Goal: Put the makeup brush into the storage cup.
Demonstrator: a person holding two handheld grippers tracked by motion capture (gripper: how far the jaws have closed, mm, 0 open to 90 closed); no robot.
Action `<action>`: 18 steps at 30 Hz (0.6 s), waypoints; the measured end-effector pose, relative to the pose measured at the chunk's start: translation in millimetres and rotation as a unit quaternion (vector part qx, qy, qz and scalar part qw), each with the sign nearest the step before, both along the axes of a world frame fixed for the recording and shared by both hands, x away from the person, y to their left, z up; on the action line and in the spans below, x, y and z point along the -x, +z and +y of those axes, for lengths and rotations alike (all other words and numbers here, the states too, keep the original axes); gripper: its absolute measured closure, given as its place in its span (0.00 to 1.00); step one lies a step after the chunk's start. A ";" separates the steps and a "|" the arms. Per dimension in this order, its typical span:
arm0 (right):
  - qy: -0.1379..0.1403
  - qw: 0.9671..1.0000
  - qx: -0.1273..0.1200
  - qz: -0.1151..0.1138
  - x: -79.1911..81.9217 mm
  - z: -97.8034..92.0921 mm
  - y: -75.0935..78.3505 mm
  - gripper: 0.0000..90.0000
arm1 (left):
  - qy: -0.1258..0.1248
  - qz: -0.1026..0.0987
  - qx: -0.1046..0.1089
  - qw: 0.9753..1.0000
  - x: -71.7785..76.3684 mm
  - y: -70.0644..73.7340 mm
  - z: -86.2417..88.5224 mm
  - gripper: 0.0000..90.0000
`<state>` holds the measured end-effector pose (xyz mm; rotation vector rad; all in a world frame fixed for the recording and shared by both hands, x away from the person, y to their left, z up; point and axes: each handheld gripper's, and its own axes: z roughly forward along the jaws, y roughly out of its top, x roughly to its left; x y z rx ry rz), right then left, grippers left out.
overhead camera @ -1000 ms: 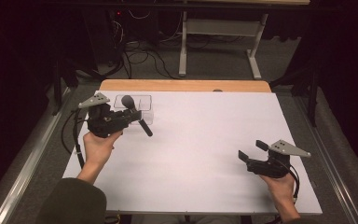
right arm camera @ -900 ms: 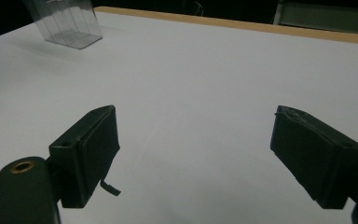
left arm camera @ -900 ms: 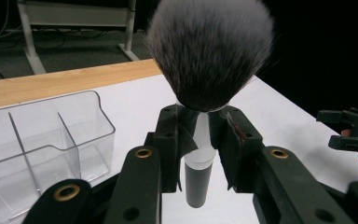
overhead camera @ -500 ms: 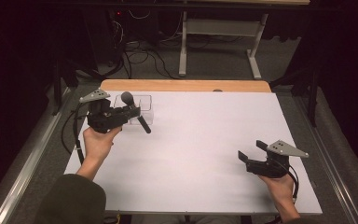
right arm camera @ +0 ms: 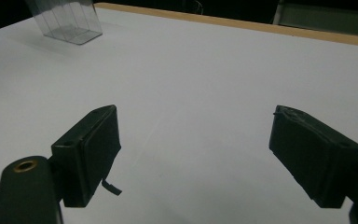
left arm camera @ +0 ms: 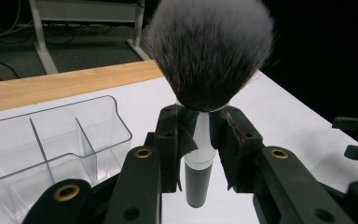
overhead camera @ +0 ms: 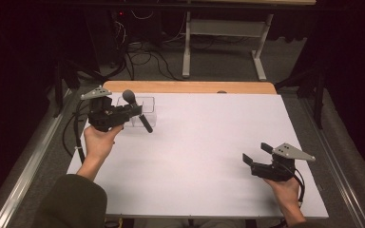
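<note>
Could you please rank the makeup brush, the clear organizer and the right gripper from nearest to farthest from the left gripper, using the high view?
1. Makeup brush: clamped in the left gripper.
2. Clear organizer: just behind it, far-left.
3. Right gripper: near-right, open.

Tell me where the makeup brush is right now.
In the high view's far left, the makeup brush is clamped in the left claw, above the clear organizer.

The fluffy grey-and-black brush (left arm camera: 209, 51) has soft hairs and a smooth white plastic neck. The clear see-through plastic box (left arm camera: 51, 140) looks shiny. The white bench (overhead camera: 209, 152) top is matt, with a wooden edge.
</note>
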<state>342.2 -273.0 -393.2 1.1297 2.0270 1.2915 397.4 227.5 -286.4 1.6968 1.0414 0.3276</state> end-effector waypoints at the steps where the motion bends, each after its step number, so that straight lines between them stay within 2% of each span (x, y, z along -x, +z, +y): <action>1: 0.001 1.000 0.000 0.000 0.2 -0.1 0.1 0.20 | 0.001 0.000 0.000 1.000 -0.5 0.2 0.1 0.78; 10: 0.008 1.000 -0.004 0.002 -0.1 -0.3 -1.1 0.19 | 0.005 0.002 -0.004 1.000 -4.9 3.0 1.4 0.78; 18: 0.004 1.000 -0.009 0.003 -0.4 -1.7 -1.8 0.19 | 0.010 0.004 -0.009 1.000 -10.6 5.1 1.7 0.78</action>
